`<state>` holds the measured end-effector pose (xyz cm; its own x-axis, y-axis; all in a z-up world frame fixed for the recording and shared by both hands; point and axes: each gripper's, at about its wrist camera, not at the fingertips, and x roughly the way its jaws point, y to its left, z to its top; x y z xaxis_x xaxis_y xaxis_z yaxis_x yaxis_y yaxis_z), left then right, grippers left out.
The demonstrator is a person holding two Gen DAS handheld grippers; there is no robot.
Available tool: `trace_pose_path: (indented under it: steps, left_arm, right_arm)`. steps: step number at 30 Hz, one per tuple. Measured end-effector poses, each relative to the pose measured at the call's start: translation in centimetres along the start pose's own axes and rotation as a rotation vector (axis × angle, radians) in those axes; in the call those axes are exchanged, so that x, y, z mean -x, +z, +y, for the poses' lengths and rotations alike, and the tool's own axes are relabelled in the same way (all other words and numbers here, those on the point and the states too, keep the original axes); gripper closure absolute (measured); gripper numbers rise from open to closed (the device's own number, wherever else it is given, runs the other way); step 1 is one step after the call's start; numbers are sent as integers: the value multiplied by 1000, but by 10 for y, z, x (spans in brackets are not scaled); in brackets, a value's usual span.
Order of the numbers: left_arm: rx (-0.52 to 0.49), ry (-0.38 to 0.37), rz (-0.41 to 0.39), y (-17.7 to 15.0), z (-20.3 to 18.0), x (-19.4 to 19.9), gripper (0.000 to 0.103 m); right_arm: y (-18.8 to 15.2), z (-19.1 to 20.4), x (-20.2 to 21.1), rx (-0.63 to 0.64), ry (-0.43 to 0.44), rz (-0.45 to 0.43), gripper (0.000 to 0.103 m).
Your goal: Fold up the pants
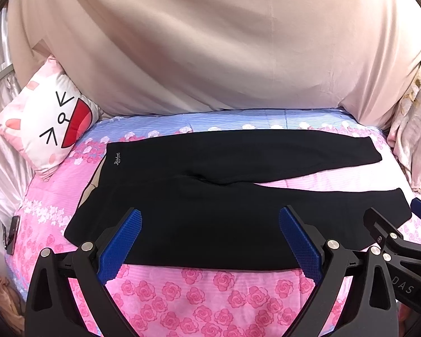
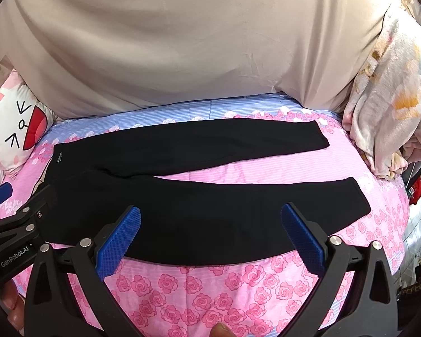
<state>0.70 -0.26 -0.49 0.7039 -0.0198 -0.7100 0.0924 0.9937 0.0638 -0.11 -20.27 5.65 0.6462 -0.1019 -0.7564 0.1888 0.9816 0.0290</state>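
Note:
Black pants (image 1: 210, 196) lie flat on the pink rose bedspread (image 1: 199, 295), waistband at the left, both legs running to the right and spread apart at the cuffs. In the right wrist view the same pants (image 2: 199, 193) fill the middle of the bed. My left gripper (image 1: 210, 219) hovers open over the near leg close to the waist, its blue pads wide apart and nothing between them. My right gripper (image 2: 210, 219) is open too, above the near leg further right. Each gripper shows at the edge of the other's view.
A cat-face pillow (image 1: 45, 123) leans at the back left. A beige sheet (image 1: 210, 42) hangs behind the bed. A crumpled floral blanket (image 2: 390, 98) is piled at the right. A dark phone-like object (image 1: 11, 233) lies at the bed's left edge.

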Motion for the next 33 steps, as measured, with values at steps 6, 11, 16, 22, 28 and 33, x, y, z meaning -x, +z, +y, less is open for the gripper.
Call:
trace_pose_path:
  steps: [6, 11, 16, 22, 28, 33]
  left_arm:
    - [-1, -2, 7, 1, 2, -2, 6]
    - [-7, 2, 15, 2, 4, -6, 6]
    - [-14, -3, 22, 3, 4, -10, 6]
    - [-15, -1, 20, 6, 4, -12, 6]
    - [-12, 0, 16, 8, 5, -13, 6]
    - [-12, 4, 17, 9, 5, -14, 6]
  right_arm:
    - [-2, 2, -1, 2, 0, 7, 5]
    - [-4, -1, -8, -2, -3, 27, 5]
    - [-4, -1, -11, -4, -2, 34, 5]
    - [0, -2, -12, -7, -1, 29, 5]
    - [2, -1, -14, -8, 0, 27, 5]
    - [3, -2, -15, -10, -2, 27, 5]
